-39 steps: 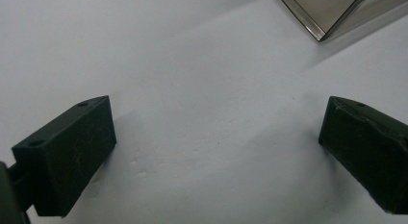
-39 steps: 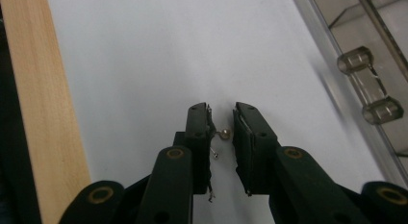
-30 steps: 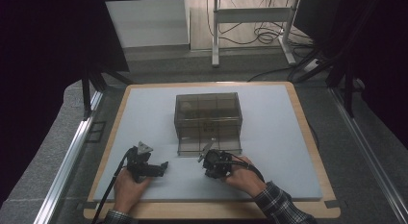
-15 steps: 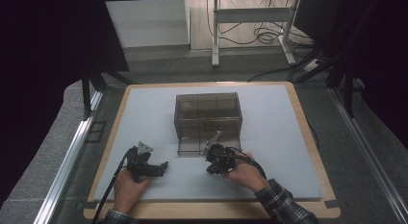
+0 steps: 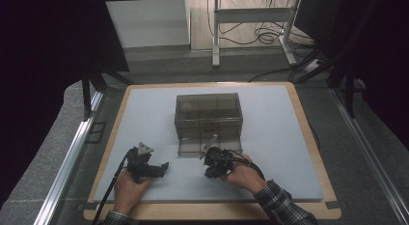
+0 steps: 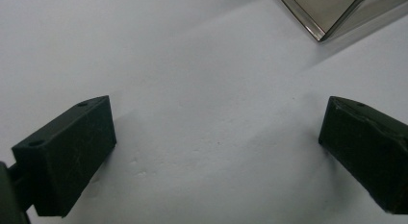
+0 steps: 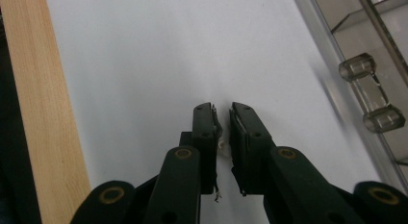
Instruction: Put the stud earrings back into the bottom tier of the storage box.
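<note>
A smoky clear plastic box (image 5: 208, 114) stands in the middle of the white mat (image 5: 270, 152). A clear part of it juts out low at its front (image 5: 190, 148); I cannot tell whether it is a drawer or a flap. My left gripper (image 5: 161, 168) rests on the mat to the front left of the box, open, with only bare mat between its jaws (image 6: 216, 118). A corner of the box (image 6: 327, 12) lies ahead of it. My right gripper (image 5: 212, 169) sits just before the box, its jaws (image 7: 222, 108) shut with nothing held. A clear handle (image 7: 369, 92) of the box is beside it.
The mat lies on a wooden board whose edge (image 7: 43, 113) runs close beside the right gripper. Grey felt (image 5: 62, 152) and a metal rail (image 5: 72, 157) border the board on the left. White desk legs and cables (image 5: 251, 27) stand on the floor beyond.
The right hand has shifted a little to the left in front of the box and turned its gripper. The left gripper has stayed where it was.
</note>
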`<state>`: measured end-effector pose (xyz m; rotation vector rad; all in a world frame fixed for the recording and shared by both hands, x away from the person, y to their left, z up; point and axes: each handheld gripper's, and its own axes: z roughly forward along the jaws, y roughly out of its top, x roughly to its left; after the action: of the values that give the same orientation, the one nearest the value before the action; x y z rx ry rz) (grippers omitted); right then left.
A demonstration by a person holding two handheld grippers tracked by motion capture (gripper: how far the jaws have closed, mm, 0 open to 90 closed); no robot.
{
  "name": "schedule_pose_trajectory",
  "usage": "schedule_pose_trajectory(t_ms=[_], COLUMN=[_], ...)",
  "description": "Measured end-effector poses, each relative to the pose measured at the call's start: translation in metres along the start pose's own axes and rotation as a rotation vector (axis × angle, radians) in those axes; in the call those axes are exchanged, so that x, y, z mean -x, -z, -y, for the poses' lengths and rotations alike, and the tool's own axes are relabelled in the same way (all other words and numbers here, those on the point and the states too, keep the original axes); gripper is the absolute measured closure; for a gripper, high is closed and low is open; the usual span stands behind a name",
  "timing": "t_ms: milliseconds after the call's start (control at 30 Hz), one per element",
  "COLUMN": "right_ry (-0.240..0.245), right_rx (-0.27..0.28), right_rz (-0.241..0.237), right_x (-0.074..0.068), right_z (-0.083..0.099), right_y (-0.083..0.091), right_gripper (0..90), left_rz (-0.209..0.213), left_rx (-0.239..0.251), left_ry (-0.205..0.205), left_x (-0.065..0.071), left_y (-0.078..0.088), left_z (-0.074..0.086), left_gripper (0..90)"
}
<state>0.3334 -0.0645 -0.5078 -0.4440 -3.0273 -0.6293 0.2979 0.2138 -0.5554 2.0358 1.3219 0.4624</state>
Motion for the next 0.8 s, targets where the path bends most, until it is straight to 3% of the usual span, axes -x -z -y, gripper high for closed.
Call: schedule_pose_trajectory(t_ms=[167, 333, 533, 800], right_ry=[0.048, 0.033, -0.013, -0.002], right_rx=[-0.030, -0.044, 0.024, 0.006], right_rz=[0.044, 0.044, 0.021, 0.017], right_x=[-0.007, -0.008, 0.003, 0.001], right_z=[-0.004, -0.006, -0.003, 0.006], right_y=[-0.001, -0.002, 0.009, 0.016], right_gripper=[88.2, 88.5, 87.3, 77.7], left_rz=[0.000, -0.001, 0.000, 0.000], left_rx=[-0.010, -0.005, -0.003, -0.005], left_ry=[-0.012, -0.006, -0.003, -0.005], left_x=[-0.001, 0.000, 0.000, 0.000], left_y=[0.001, 0.000, 0.000, 0.000], left_z=[0.000, 0.000, 0.000, 0.000], left_gripper=[0.0, 0.0, 0.0, 0.0])
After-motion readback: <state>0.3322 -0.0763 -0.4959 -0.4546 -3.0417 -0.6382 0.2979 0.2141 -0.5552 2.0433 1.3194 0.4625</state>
